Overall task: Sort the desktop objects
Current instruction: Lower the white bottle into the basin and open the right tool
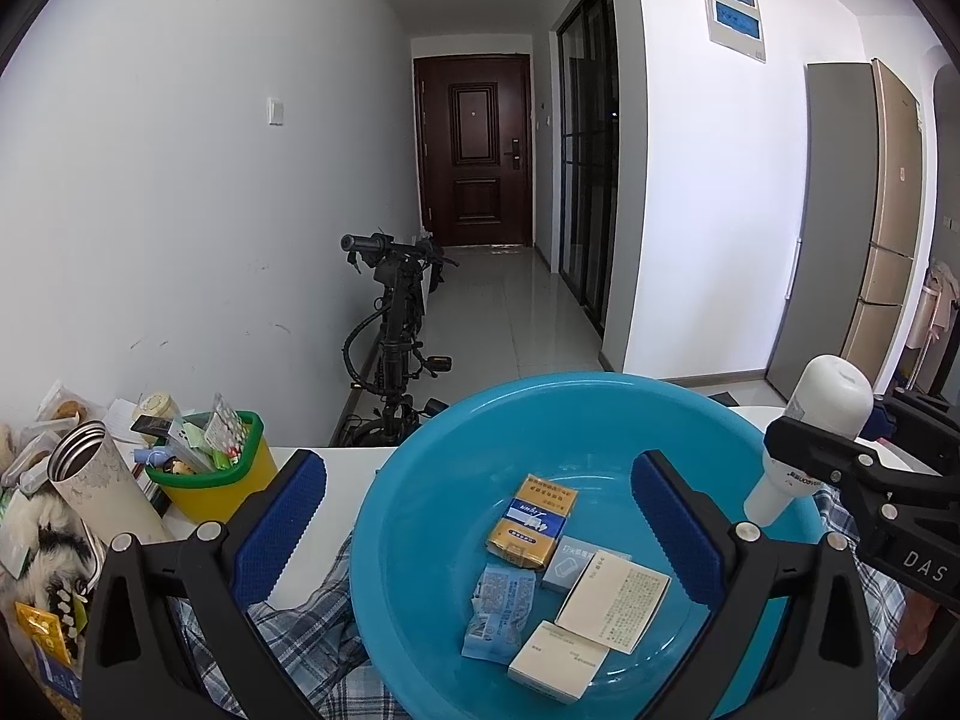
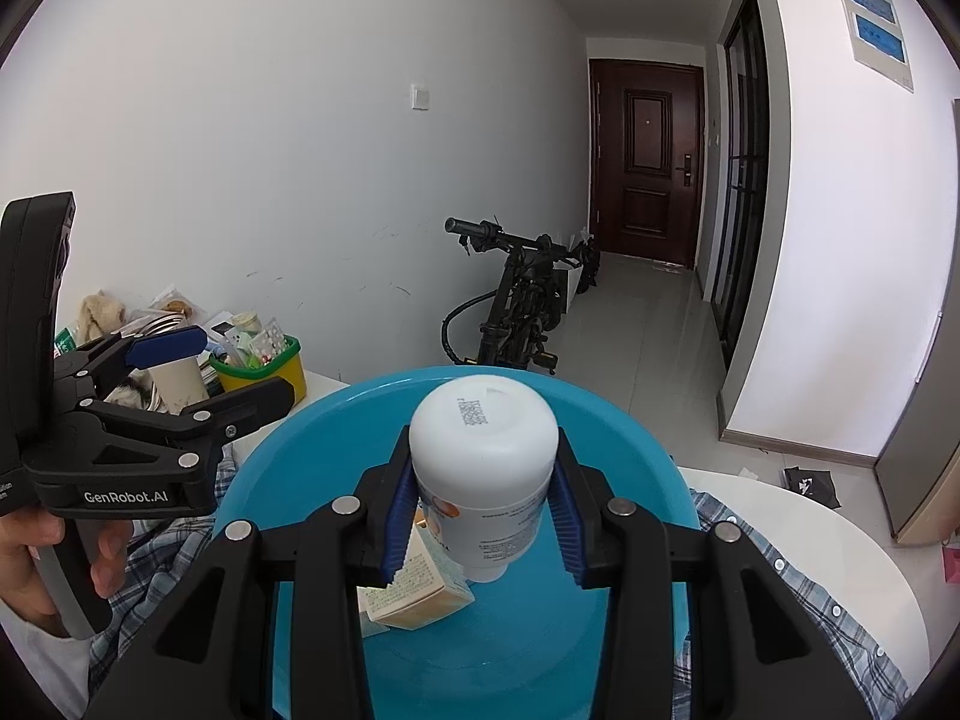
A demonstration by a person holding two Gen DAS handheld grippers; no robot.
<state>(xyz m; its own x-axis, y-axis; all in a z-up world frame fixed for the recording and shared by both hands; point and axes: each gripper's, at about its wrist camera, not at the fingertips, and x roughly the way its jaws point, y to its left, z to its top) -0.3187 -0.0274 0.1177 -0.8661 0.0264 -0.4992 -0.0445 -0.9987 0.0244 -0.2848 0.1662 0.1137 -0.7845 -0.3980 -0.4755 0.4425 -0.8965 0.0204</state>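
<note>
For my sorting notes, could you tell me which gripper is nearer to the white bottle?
Right. The right gripper is clamped on the white bottle above the blue basin; the left gripper hangs open beside it, empty, over the basin.

basin: bright blue
bottle: white, above the basin
cloth: blue-and-white plaid, under the basin
pen holder: yellow, green rim, left of the basin
tabletop: white

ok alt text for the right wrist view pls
The right claw grips a white plastic bottle, held above a round blue plastic basin with small cartons inside. The open left claw is at left.
</note>
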